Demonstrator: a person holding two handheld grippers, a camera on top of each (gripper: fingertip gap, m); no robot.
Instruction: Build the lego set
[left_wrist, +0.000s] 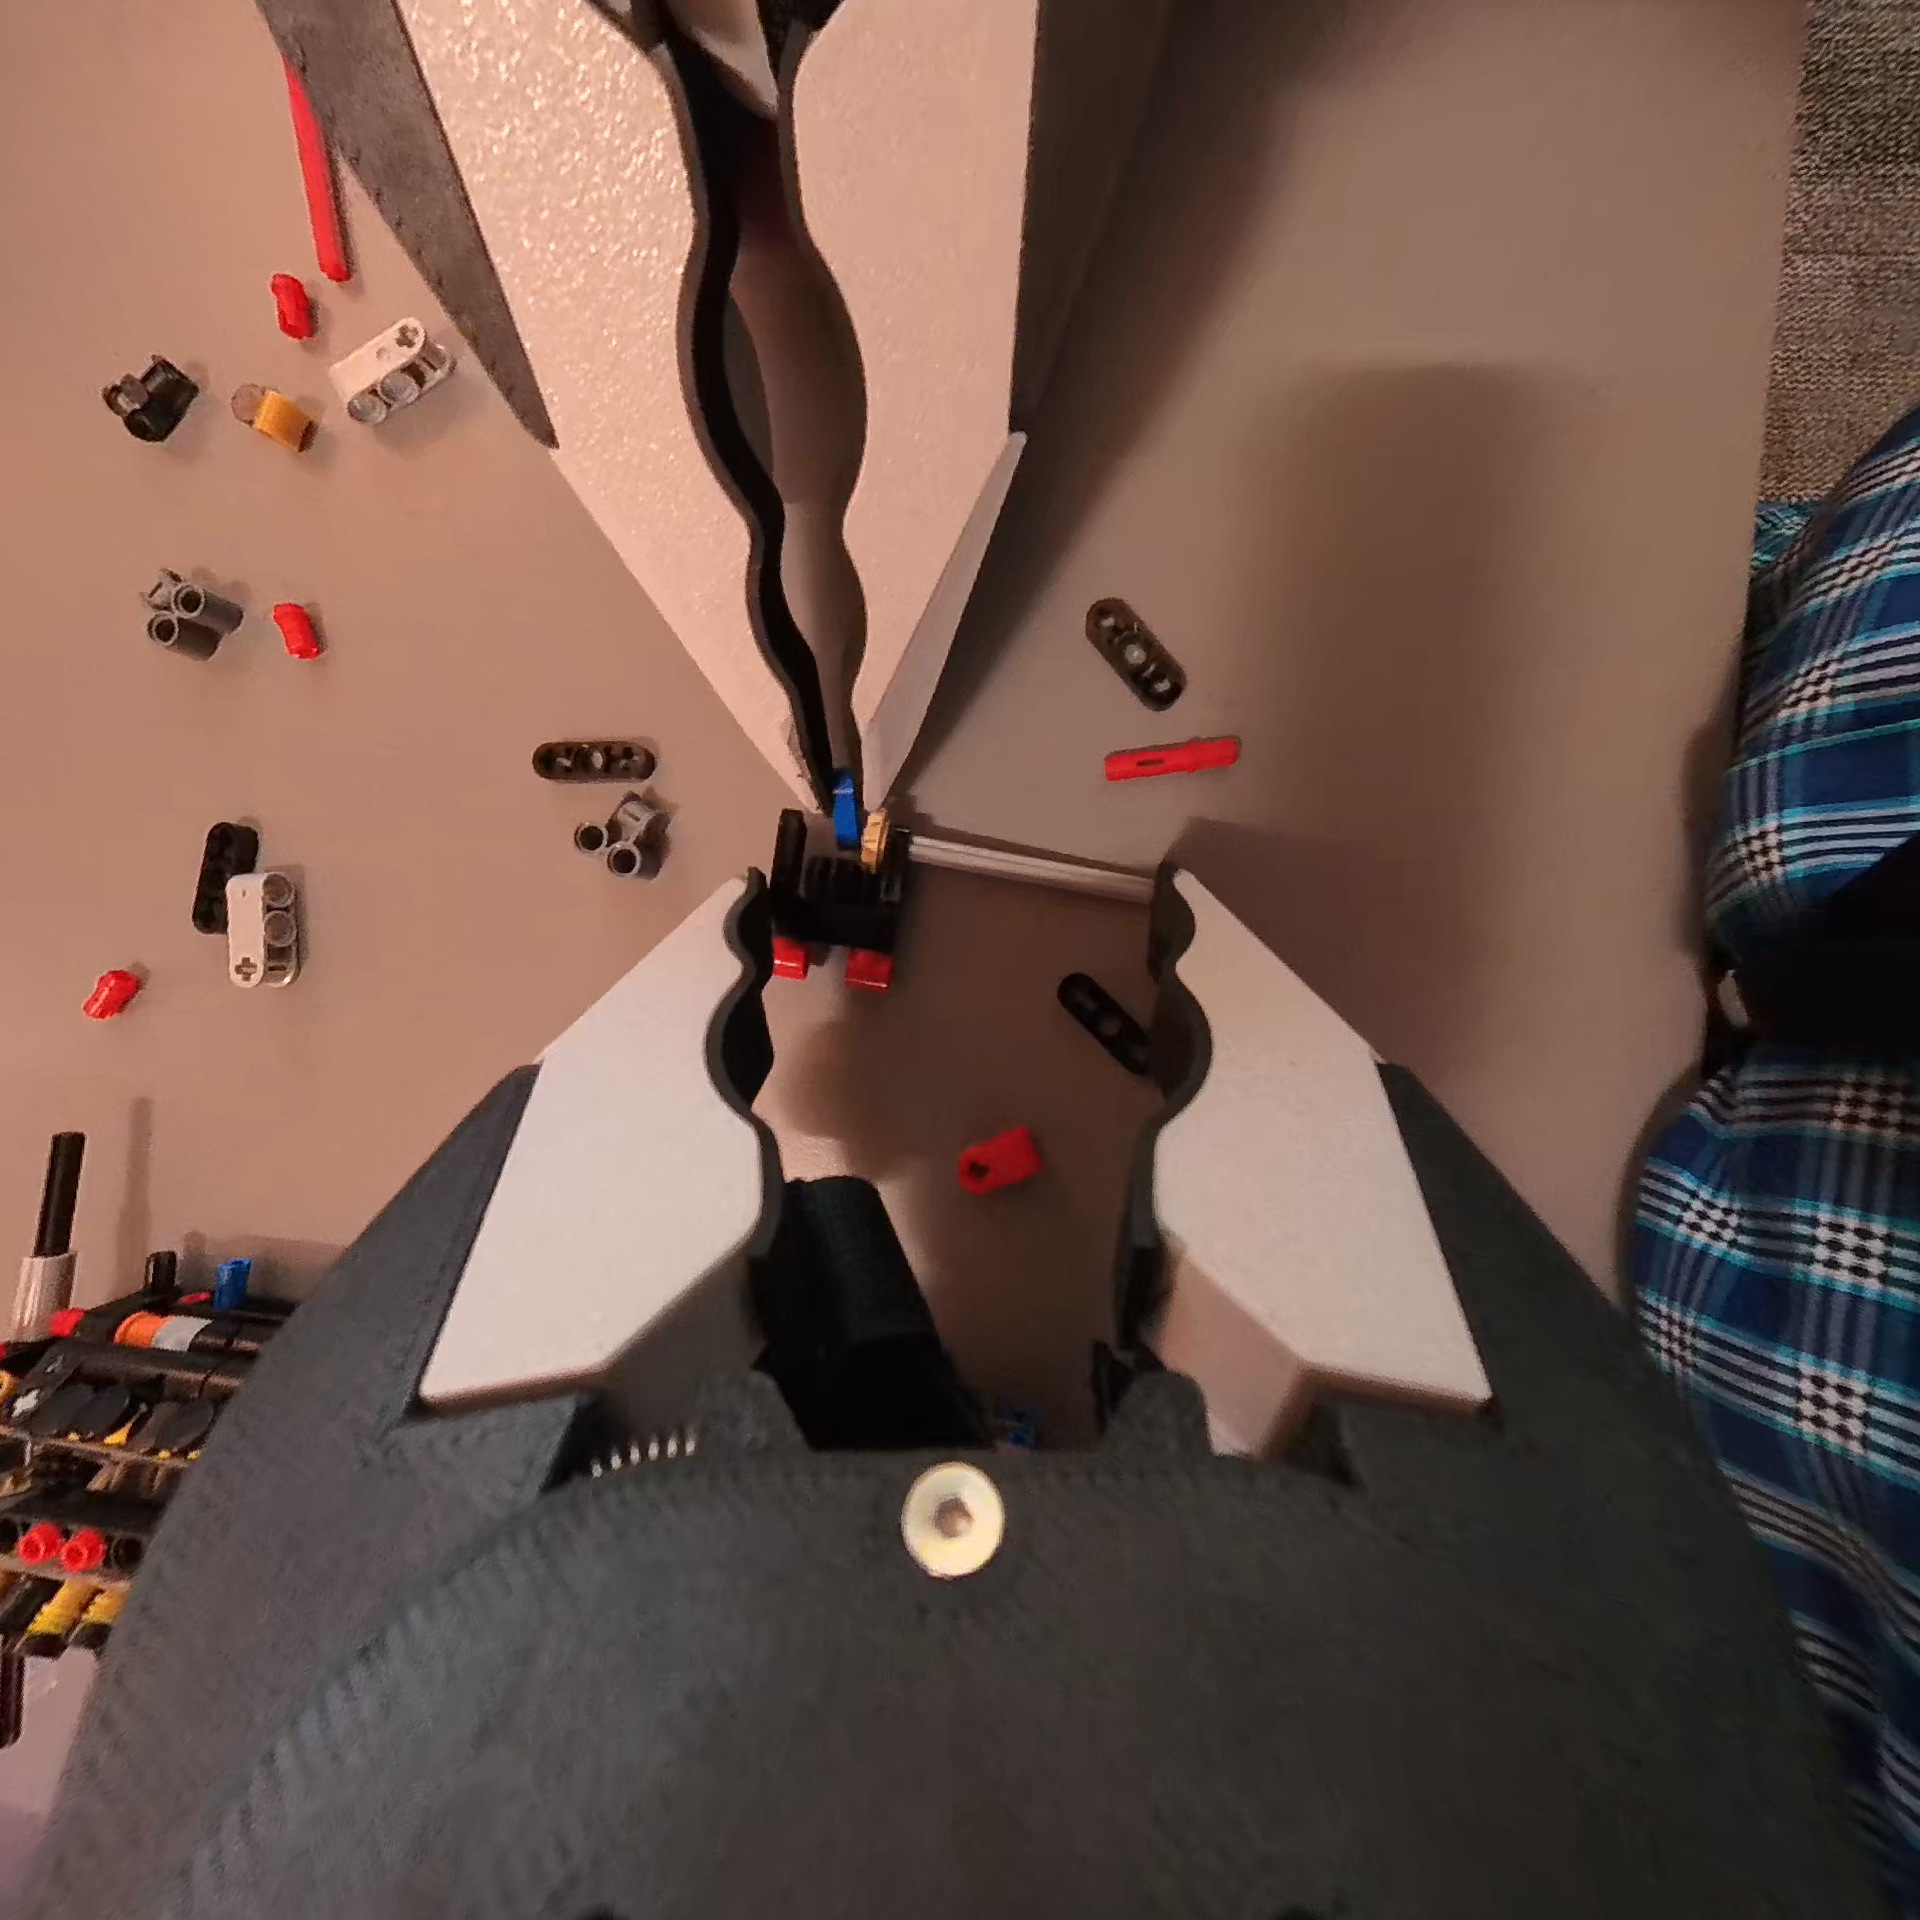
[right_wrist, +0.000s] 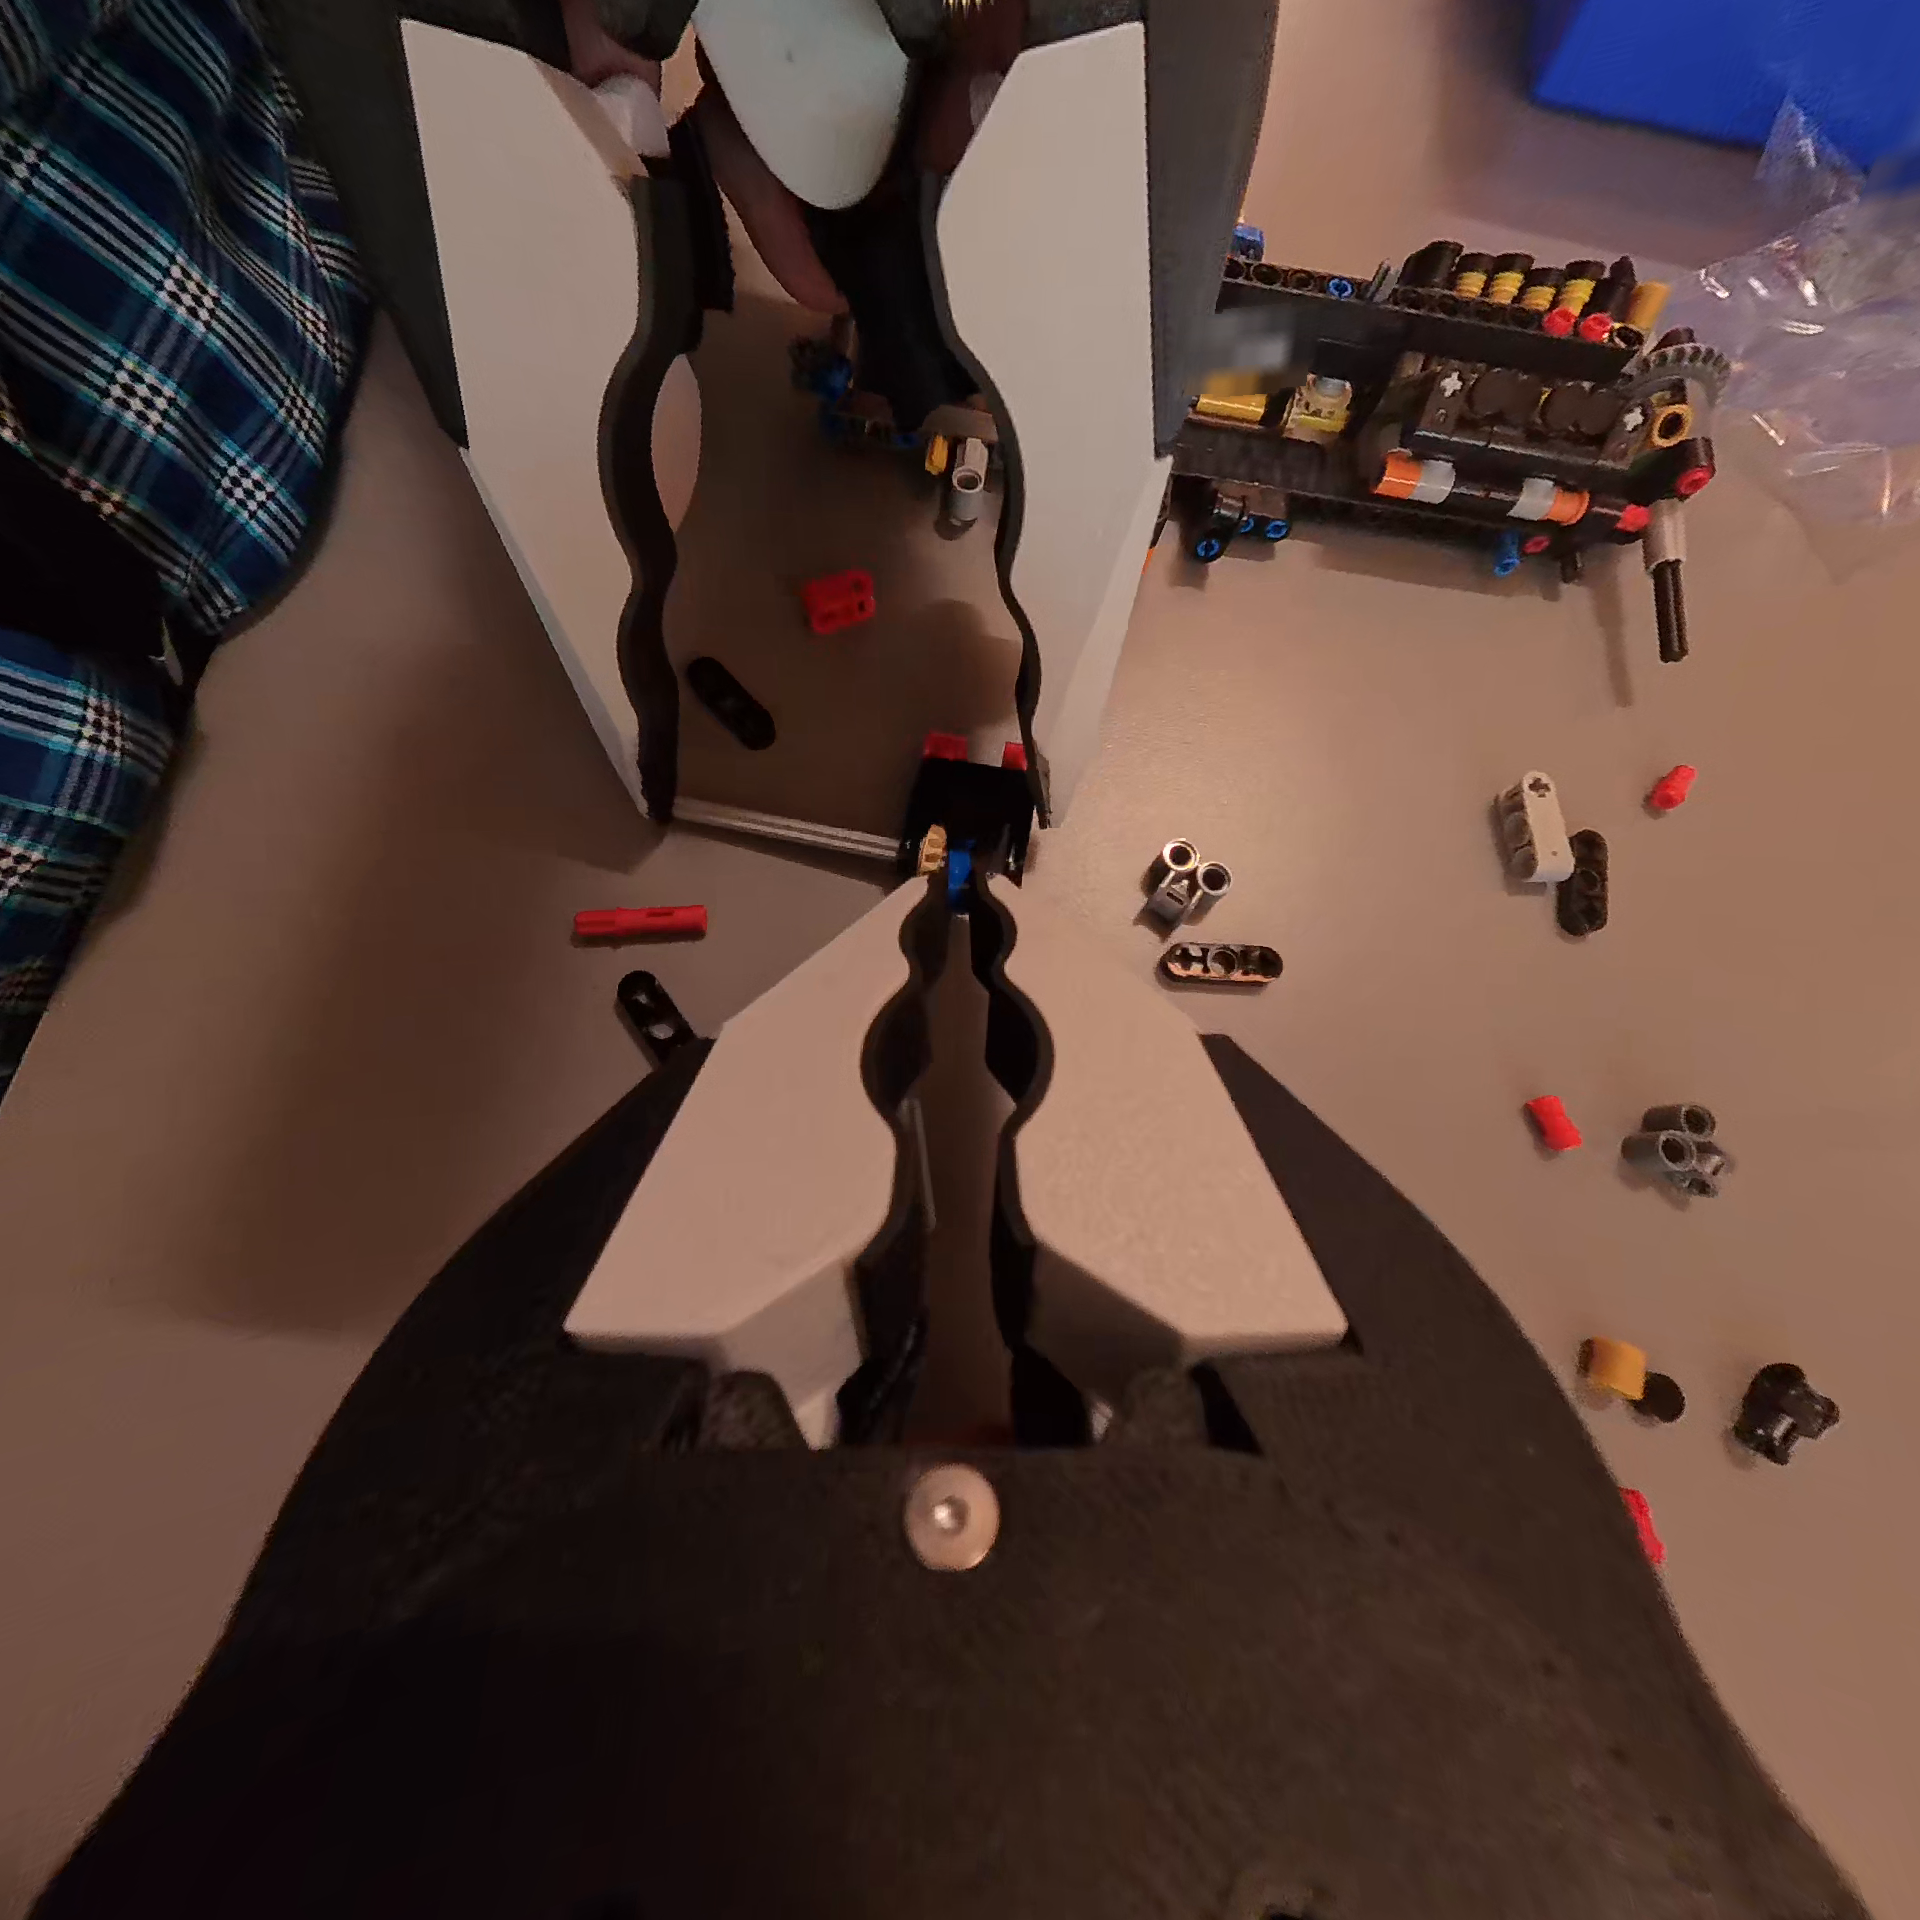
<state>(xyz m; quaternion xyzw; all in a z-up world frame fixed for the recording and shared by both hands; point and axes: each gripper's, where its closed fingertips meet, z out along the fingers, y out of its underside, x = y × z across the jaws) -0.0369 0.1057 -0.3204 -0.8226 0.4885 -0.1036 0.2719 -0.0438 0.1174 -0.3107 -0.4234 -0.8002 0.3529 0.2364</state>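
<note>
A small black assembly (left_wrist: 836, 894) with two red pins, a tan gear (left_wrist: 876, 836) and a light grey axle (left_wrist: 1029, 862) sits low over the table. My left gripper (left_wrist: 961, 899) has its jaws wide apart, with the assembly against one fingertip and the axle's end against the other, so the piece spans them. My right gripper (right_wrist: 951, 894) is shut on a blue pin (right_wrist: 961, 868) and holds it against the assembly (right_wrist: 971, 800) next to the gear. The right gripper also shows in the left wrist view (left_wrist: 844, 774), and the left gripper in the right wrist view (right_wrist: 847, 805).
A large black partly built model (right_wrist: 1455, 416) lies at the far right. Loose parts are scattered around: a red axle pin (right_wrist: 639, 922), a red connector (right_wrist: 837, 601), black liftarms (right_wrist: 730, 701) and grey connectors (right_wrist: 1190, 878). A person's plaid clothing (right_wrist: 156, 312) lies along one table edge, and a plastic bag (right_wrist: 1818, 312) in the far corner. Left and right tips are no more than a few centimetres apart. The red connector (right_wrist: 837, 601) is about 5 cm from my left fingertips. Seen from the left wrist view (left_wrist: 1029, 1164) as well.
</note>
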